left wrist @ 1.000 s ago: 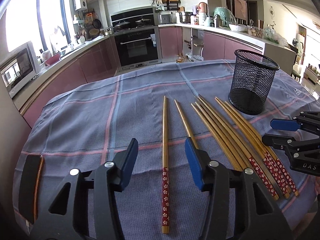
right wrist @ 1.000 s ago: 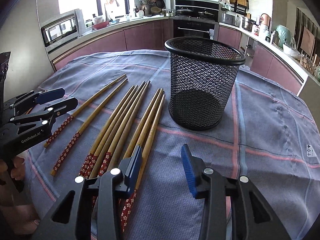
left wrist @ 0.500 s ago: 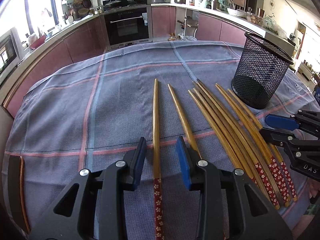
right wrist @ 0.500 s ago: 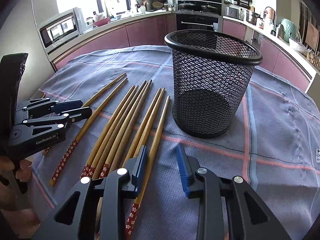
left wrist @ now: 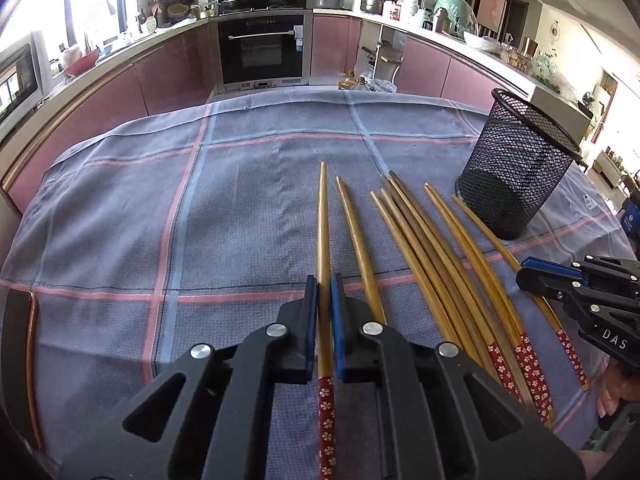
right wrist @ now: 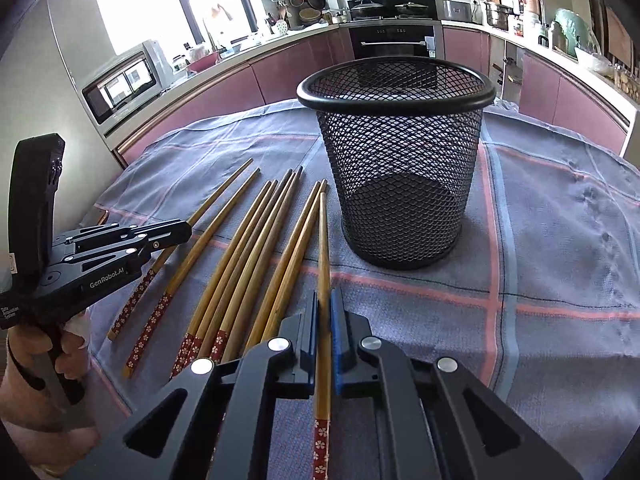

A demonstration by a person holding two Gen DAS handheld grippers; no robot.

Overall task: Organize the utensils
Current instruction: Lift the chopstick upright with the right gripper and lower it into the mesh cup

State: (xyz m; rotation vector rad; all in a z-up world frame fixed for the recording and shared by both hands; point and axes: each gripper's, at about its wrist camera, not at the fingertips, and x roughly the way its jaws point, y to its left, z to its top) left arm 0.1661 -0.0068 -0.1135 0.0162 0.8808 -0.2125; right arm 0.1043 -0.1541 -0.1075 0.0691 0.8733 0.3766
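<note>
Left wrist view shows the left tool (left wrist: 324,296) pinching one chopstick (left wrist: 323,232), far left of the black mesh cup (left wrist: 516,172). Right wrist view shows the right tool (right wrist: 324,312) pinching another chopstick (right wrist: 324,248), just left of that cup (right wrist: 400,168) on the cloth-covered surface (right wrist: 560,240).

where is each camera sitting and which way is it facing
Left wrist: on the left gripper, facing across the table toward the oven; its jaws are closed on the leftmost chopstick; the right gripper shows at the right edge.
Right wrist: on the right gripper, facing the mesh cup; closed on the rightmost chopstick; the left gripper and hand show at left.
Shared: chopsticks, mesh cup, checked cloth, oven.
</note>
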